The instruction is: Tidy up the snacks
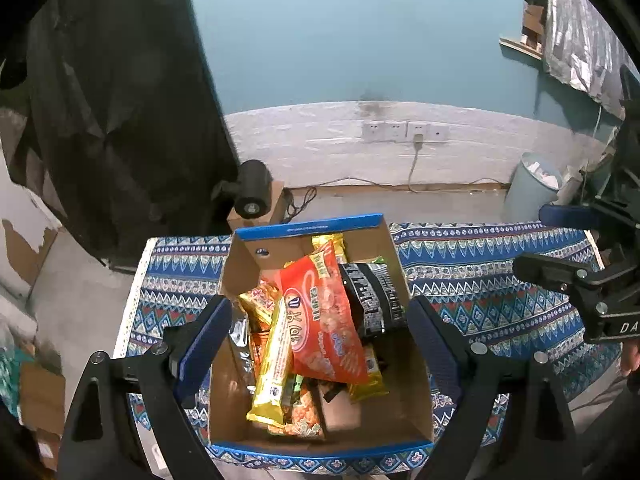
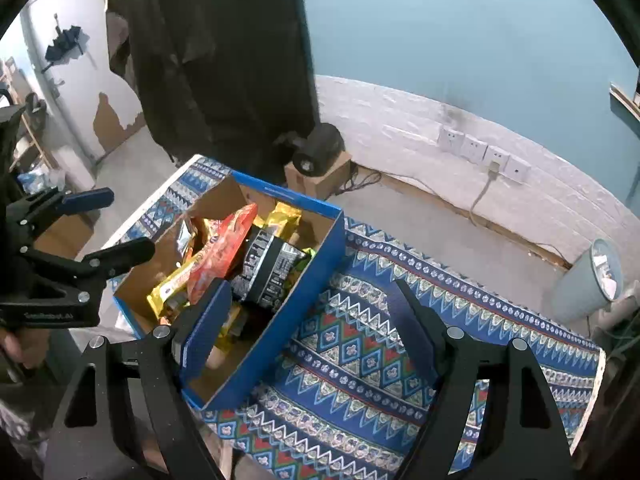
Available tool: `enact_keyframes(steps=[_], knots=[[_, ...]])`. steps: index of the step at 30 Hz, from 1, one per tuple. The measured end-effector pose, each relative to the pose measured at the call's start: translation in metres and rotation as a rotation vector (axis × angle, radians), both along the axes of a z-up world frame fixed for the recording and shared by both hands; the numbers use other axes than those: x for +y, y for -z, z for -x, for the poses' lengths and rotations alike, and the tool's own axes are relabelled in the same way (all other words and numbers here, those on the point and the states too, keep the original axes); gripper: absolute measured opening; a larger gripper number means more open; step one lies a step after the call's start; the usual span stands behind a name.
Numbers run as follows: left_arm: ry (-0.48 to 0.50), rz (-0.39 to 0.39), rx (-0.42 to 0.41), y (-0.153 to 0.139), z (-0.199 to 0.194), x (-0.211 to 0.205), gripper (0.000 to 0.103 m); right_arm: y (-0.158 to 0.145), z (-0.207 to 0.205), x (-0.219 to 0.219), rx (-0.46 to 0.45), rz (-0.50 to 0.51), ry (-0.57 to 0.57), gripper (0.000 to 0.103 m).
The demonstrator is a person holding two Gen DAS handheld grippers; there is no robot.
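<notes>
A blue-rimmed cardboard box (image 1: pixel 416 404) stands on the patterned tablecloth and holds several snack packs. An orange bag (image 1: pixel 326 320) lies on top, with a gold bar (image 1: pixel 274 364) to its left and a black-and-white pack (image 1: pixel 372 296) to its right. My left gripper (image 1: pixel 320 344) is open and empty above the box, its fingers straddling the box sides. My right gripper (image 2: pixel 308 332) is open and empty over the box's right wall (image 2: pixel 288 312). The same orange bag (image 2: pixel 224 252) and black pack (image 2: pixel 266 272) show in the right wrist view. Each gripper appears in the other's view: the right gripper (image 1: pixel 560 248) and the left gripper (image 2: pixel 112 224).
The blue patterned tablecloth (image 2: pixel 380 360) covers the table right of the box. A grey bin (image 2: pixel 588 284) stands on the floor at right. A black device on a small carton (image 2: pixel 316 152) sits behind the table. Wall sockets with a cable (image 1: pixel 404 131) are on the back wall.
</notes>
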State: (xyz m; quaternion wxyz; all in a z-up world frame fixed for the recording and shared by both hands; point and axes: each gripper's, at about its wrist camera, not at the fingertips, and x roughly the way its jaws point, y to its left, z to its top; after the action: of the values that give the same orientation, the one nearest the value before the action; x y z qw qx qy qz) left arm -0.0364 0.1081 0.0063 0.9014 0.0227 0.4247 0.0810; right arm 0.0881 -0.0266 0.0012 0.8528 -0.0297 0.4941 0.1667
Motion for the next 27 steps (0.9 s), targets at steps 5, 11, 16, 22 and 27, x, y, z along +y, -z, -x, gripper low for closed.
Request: enact_keyframes(steps=[5,11,16,22,27], knots=[[0.019,-0.013,0.004,0.001,-0.001,-0.008,0.09,-0.001,0.001,-0.008,-0.008,0.002,0.015,0.079],[0.018,-0.013,0.015,0.003,-0.004,-0.008,0.09,0.0,-0.001,-0.016,-0.003,0.001,0.037,0.079],[0.014,-0.015,0.014,0.003,-0.005,-0.008,0.09,0.001,-0.002,-0.022,0.007,0.003,0.045,0.079],[0.016,-0.017,0.017,0.003,-0.005,-0.009,0.091,0.002,-0.001,-0.025,0.017,0.005,0.046,0.079],[0.016,-0.013,0.023,0.004,-0.007,-0.008,0.09,0.003,-0.001,-0.024,0.024,0.002,0.044,0.079]])
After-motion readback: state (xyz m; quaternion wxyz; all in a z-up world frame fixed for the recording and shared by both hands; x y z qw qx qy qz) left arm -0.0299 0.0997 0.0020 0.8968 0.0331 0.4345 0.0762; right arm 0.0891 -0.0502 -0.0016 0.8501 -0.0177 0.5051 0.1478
